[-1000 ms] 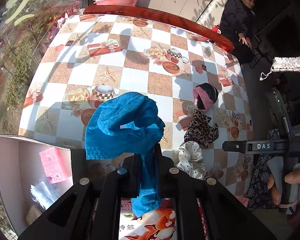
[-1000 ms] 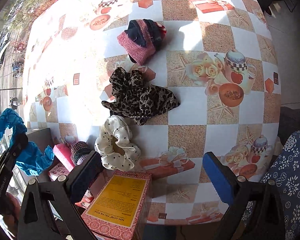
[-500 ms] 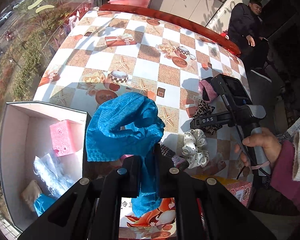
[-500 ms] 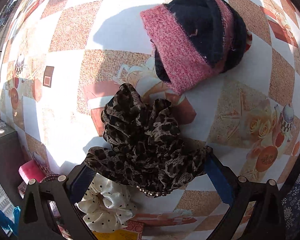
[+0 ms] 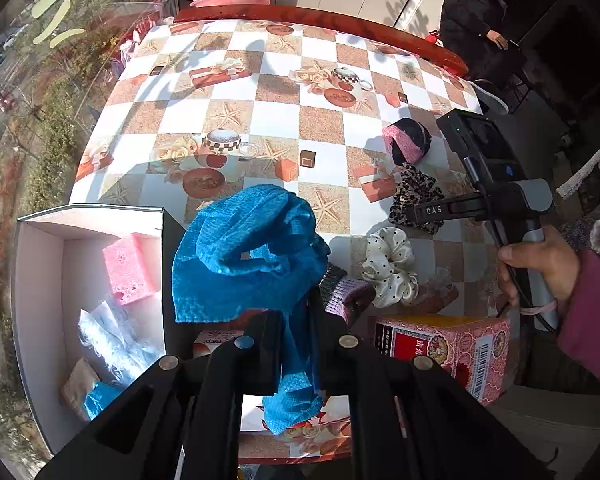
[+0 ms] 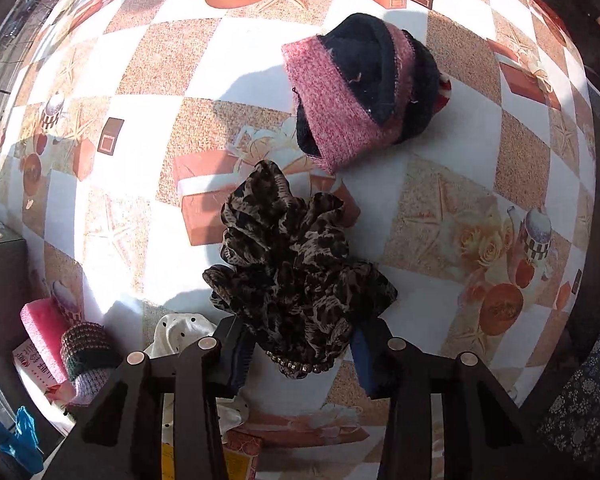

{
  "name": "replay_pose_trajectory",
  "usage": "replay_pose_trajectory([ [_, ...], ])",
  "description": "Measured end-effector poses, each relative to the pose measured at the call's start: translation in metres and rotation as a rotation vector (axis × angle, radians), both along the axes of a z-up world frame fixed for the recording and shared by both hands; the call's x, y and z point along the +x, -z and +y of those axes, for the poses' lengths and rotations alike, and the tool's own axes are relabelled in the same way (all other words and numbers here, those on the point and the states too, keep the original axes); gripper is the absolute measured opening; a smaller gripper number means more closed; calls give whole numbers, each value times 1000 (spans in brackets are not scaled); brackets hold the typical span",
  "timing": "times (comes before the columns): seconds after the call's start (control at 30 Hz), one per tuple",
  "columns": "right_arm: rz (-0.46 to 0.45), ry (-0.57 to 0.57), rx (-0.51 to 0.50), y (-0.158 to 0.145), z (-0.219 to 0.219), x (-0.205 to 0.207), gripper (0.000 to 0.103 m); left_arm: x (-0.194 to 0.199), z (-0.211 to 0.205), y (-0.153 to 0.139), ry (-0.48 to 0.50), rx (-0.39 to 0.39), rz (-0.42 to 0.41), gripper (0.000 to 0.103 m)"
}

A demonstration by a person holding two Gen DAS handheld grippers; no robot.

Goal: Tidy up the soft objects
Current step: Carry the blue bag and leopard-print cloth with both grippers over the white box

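My left gripper (image 5: pixel 294 320) is shut on a blue waffle cloth (image 5: pixel 248 256) and holds it above the table, beside an open white box (image 5: pixel 40 264) at the left. My right gripper (image 6: pixel 300 350) has its jaws closed in around the near part of a leopard-print scrunchie (image 6: pixel 292 264) on the table; it also shows in the left wrist view (image 5: pixel 414 200). A pink and black knit item (image 6: pixel 360 96) lies beyond the scrunchie. A white dotted scrunchie (image 5: pixel 388 266) lies just left of the right gripper.
The white box holds a pink sponge (image 5: pixel 126 268), white fluffy material (image 5: pixel 112 336) and a blue cloth (image 5: pixel 100 398). A red patterned carton (image 5: pixel 444 348) and a small knit roll (image 6: pixel 86 356) sit near the table's front edge. A person (image 5: pixel 472 8) sits beyond the far edge.
My right gripper has come down over the leopard scrunchie and its jaws have closed in on it. My left gripper with the blue cloth has drawn back, with more of the white box in view.
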State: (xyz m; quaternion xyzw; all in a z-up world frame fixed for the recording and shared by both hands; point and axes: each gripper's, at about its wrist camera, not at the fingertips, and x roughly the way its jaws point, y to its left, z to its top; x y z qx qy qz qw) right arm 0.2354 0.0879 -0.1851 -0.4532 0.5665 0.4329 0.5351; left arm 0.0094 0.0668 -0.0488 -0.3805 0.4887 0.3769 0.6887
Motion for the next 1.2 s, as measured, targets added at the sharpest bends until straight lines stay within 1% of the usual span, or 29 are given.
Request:
replay_pose_trajectory([
  [0.13, 33, 85, 69, -32, -28, 15, 43, 1, -8, -11, 52, 8, 2, 12],
  [0.3, 47, 189, 153, -87, -80, 30, 43, 2, -17, -30, 129, 28, -8, 12],
  [0.4, 46, 271, 200, -115, -111, 30, 43, 4, -20, -41, 191, 54, -17, 12],
  [0.47, 49, 333, 230, -132, -129, 31, 43, 7, -25, -45, 241, 56, -18, 12],
  [0.53, 53, 401, 247, -142, -145, 24, 43, 10, -33, -47, 306, 54, -21, 12],
  [0.63, 62, 471, 273, -157, -177, 20, 43, 15, -51, -48, 411, 65, -6, 12],
  [0.73, 80, 513, 286, -161, -199, 13, 43, 10, -65, -48, 441, 53, -3, 12],
  [0.83, 100, 509, 285, -161, -217, 7, 44, -2, -74, -45, 416, 52, 8, 12],
  [0.87, 103, 500, 276, -162, -224, 4, 44, -6, -76, -42, 388, 40, 26, 12],
  [0.93, 120, 474, 260, -163, -233, -4, 44, -16, -80, -36, 340, 3, 26, 12],
  [0.97, 128, 454, 261, -164, -239, -10, 44, -19, -84, -34, 326, -1, 33, 12],
  [1.07, 149, 383, 241, -164, -246, -32, 44, -31, -93, -34, 271, 19, 58, 12],
  [1.13, 187, 327, 228, -161, -243, -49, 44, -40, -94, -36, 223, 20, 49, 12],
  [1.2, 196, 262, 228, -162, -234, -66, 44, -52, -93, -39, 176, 32, 50, 12],
])
